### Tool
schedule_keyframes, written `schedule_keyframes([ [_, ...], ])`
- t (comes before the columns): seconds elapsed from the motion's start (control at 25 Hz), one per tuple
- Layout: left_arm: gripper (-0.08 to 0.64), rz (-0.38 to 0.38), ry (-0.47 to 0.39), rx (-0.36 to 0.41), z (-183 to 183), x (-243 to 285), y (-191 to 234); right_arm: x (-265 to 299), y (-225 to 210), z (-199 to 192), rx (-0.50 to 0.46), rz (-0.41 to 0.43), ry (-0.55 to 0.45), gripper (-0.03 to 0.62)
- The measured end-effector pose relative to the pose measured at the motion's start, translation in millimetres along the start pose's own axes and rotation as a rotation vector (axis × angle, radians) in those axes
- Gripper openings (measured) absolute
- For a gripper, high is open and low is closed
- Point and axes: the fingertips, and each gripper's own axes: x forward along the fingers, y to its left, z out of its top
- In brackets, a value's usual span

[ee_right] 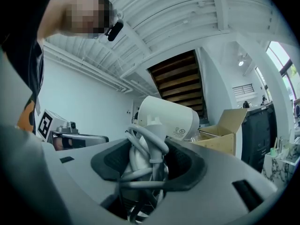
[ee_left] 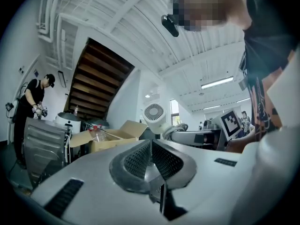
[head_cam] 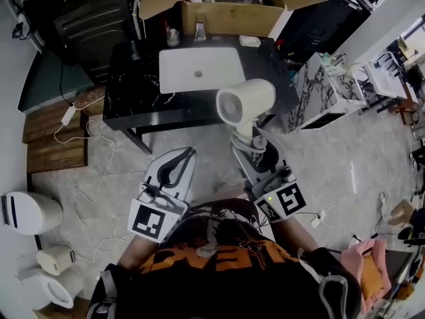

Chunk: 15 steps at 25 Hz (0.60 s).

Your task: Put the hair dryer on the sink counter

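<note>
A white hair dryer (head_cam: 246, 102) is held upright in the air, its round grille facing me, in front of the black sink counter (head_cam: 133, 92) with a white basin (head_cam: 199, 68). My right gripper (head_cam: 251, 143) is shut on the dryer's handle, which has the cord wound round it (ee_right: 145, 144). In the right gripper view the dryer's body (ee_right: 166, 116) rises above the jaws. My left gripper (head_cam: 188, 153) hangs lower left of the dryer, shut and empty; its pads (ee_left: 151, 149) meet. The left gripper view shows the dryer (ee_left: 154, 116) beyond them.
An open cardboard box (head_cam: 226, 8) with bottles stands behind the counter. A marble-patterned cabinet (head_cam: 319, 92) is to the right. A white cable (head_cam: 86, 138) trails over the floor by wooden planks (head_cam: 53, 138). A person (ee_left: 30, 102) works at the far left.
</note>
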Motion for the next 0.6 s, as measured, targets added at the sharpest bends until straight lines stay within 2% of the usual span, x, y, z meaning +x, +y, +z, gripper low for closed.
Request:
schedule_keyframes([
  [0.12,0.032,-0.007,0.025,0.019,-7,10,7,6,-13,-3,0.006,-0.017,-0.005,0.235],
  [0.32,0.032,0.025,0.034,0.02,-14,46,27,25,-47,-10,0.007,-0.013,-0.011,0.235],
  [0.6,0.032,0.088,0.065,0.045,-31,135,55,70,-141,-27,0.032,0.029,-0.015,0.235],
])
